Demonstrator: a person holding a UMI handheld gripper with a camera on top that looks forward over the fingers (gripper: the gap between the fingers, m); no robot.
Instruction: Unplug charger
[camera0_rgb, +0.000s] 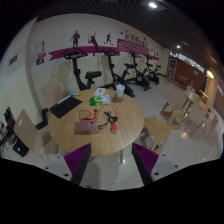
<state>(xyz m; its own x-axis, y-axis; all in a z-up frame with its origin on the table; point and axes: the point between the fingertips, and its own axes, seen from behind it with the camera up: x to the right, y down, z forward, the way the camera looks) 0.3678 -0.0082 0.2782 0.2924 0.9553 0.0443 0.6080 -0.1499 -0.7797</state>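
A round wooden table (75, 138) stands ahead of my gripper (110, 160). Near its middle lies a small cluster of pale and reddish things with thin cables (92, 124); I cannot make out which of them is the charger. My two fingers, with purple pads (76, 156), are wide apart and hold nothing. They hang well short of the table's near edge, above the floor, far from the cluster.
The table also carries a flat black thing (65, 104), a green and white thing (100, 97) and a white cup (120, 90). Chairs stand to the left (20, 135) and right (165, 125). Exercise bikes (125, 70) line the far wall.
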